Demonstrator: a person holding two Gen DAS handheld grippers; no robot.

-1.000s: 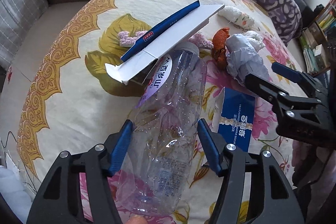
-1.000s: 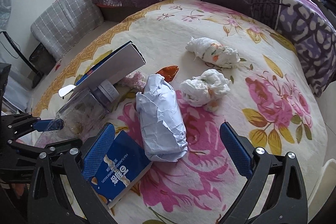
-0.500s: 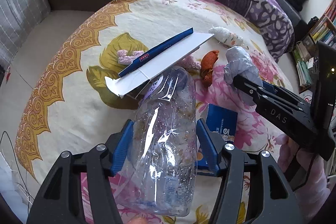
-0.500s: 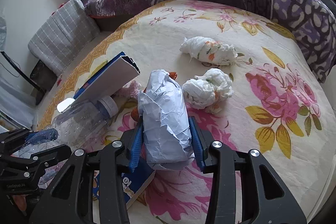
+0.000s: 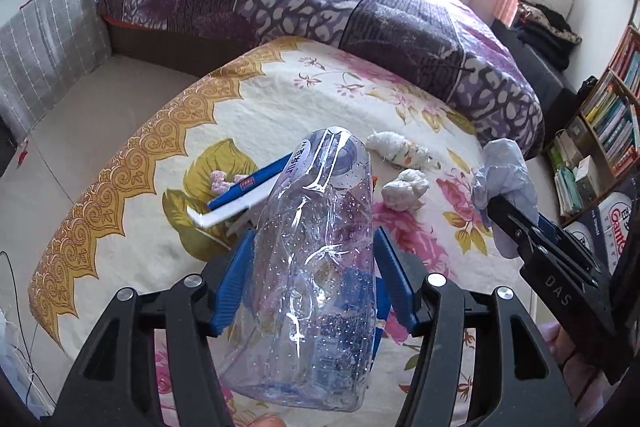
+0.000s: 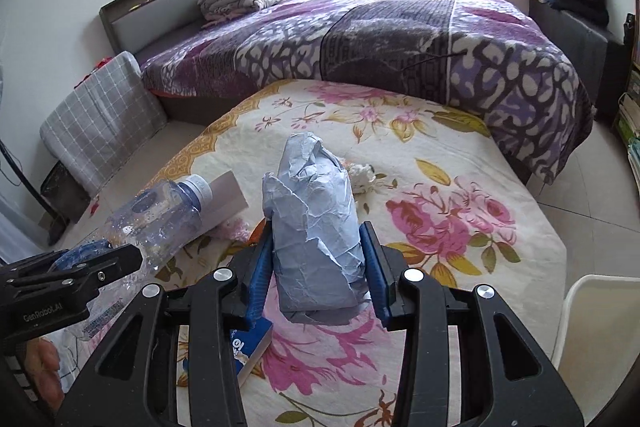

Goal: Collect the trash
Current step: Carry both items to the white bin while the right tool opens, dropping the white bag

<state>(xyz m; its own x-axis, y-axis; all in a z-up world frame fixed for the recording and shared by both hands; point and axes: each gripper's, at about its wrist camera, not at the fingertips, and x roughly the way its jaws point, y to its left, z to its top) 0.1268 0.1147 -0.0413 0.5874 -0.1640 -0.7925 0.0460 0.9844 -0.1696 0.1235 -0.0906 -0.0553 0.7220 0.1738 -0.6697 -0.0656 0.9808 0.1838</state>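
Observation:
My left gripper [image 5: 314,279] is shut on a clear crushed plastic bottle [image 5: 316,267] and holds it above the floral blanket [image 5: 160,227]; the bottle also shows in the right wrist view [image 6: 160,219]. My right gripper [image 6: 316,267] is shut on a crumpled grey-blue paper wad [image 6: 316,223], lifted off the blanket; the wad also shows in the left wrist view [image 5: 504,171]. On the blanket lie a blue and white carton [image 5: 244,195], two white tissue wads [image 5: 404,187] [image 5: 396,147], a pink scrap [image 5: 222,181] and a blue box [image 6: 250,351].
A bed with a purple quilt [image 6: 400,39] stands behind the blanket. A grey checked cushion [image 6: 100,123] leans at the left. Bookshelves [image 5: 608,131] stand at the right. A white chair edge [image 6: 592,327] shows at the lower right.
Both grippers have risen from the blanket. The right one closed on the paper wad and lifted it. The left one lifted the bottle and tilted it upward.

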